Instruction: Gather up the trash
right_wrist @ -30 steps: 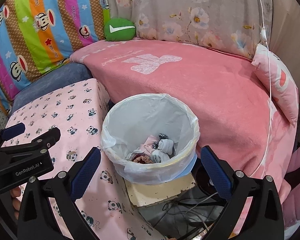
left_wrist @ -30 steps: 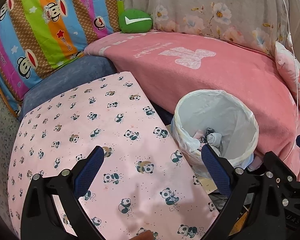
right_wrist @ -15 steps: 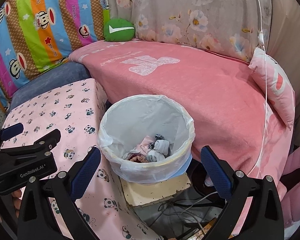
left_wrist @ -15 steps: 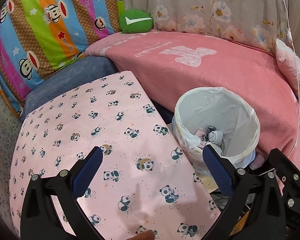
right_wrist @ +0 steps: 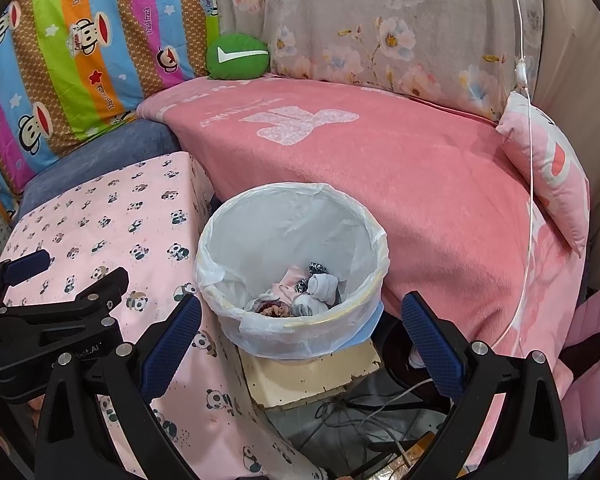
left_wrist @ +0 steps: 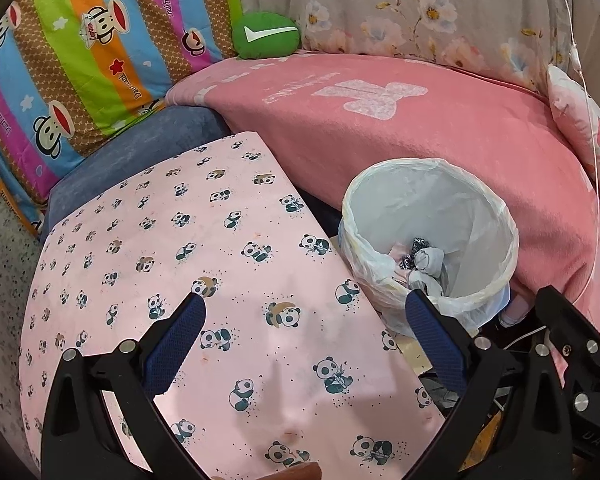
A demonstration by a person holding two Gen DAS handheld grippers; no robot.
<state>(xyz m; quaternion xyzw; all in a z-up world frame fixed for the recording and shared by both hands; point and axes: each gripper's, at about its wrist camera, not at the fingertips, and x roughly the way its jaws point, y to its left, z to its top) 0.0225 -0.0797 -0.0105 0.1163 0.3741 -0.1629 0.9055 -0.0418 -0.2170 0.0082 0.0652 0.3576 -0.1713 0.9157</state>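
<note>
- Trash (right_wrist: 300,292) lies at the bottom of a round bin (right_wrist: 364,236): crumpled white tissue wads, a pale pink scrap, black-and-white spotted bits and a small brown crinkled piece.
- Bin is lined with a thin, translucent white plastic bag (right_wrist: 216,276), wrinkled and folded over the rim; it stands on a scuffed cream board (right_wrist: 308,376).
- Right tongs (right_wrist: 300,332) stand wide apart and hold nothing; the bin sits between the two blue, textured pads (right_wrist: 172,336), slightly ahead, so the trash shows just above their midpoint.
- Left tongs (left_wrist: 304,340) are likewise spread and empty, over a worktop (left_wrist: 140,248) covered in smooth pink cloth printed with small pandas; the bin (left_wrist: 496,216) is beside the right pad, with the trash (left_wrist: 424,264) just beyond its tip.
- Worktop edge nearly touches the bin's left side.
- Behind the bin lies a fuzzy pink blanket (right_wrist: 420,184) on a couch, with a floral grey cover (right_wrist: 380,20), a striped cartoon-monkey cushion (right_wrist: 80,40) and a rounded green cushion (right_wrist: 238,56).
- Tangled cables (right_wrist: 360,416) lie on the floor below the board.
</note>
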